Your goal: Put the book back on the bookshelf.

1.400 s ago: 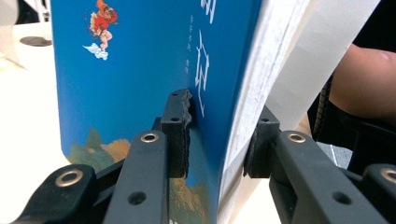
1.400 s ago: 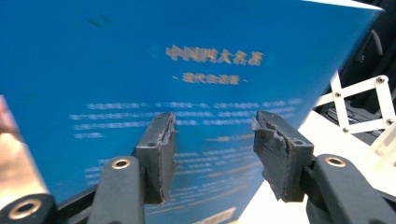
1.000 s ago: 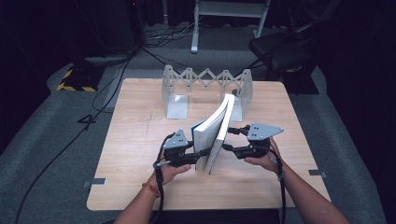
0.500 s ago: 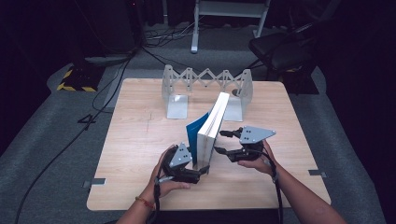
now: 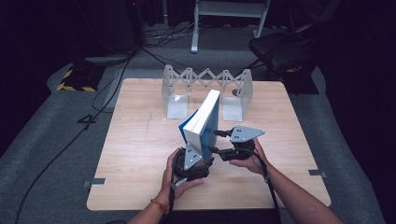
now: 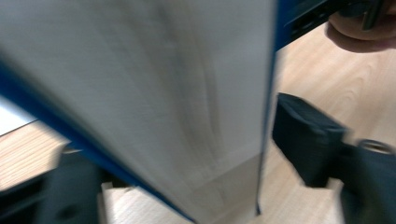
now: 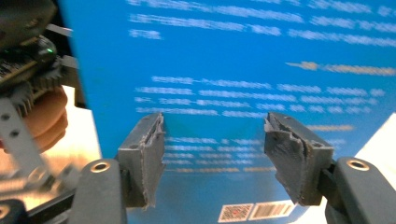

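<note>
On the left, the left tool (image 5: pixel 190 164) sits at the near bottom edge of the thick blue-covered book (image 5: pixel 201 122), jaws just closing, straddling the white page block; whether the pads press it I cannot tell. That book stands tilted near the middle of the pale wooden counter (image 5: pixel 130 140), long axis running up and away toward the grey metal accordion book rack (image 5: pixel 208 86). On the right, the right tool (image 5: pixel 218 142) faces the cover, jaws spread, seemingly bracing it. Count: 1 book, 1 rack, 2 tools.
</note>
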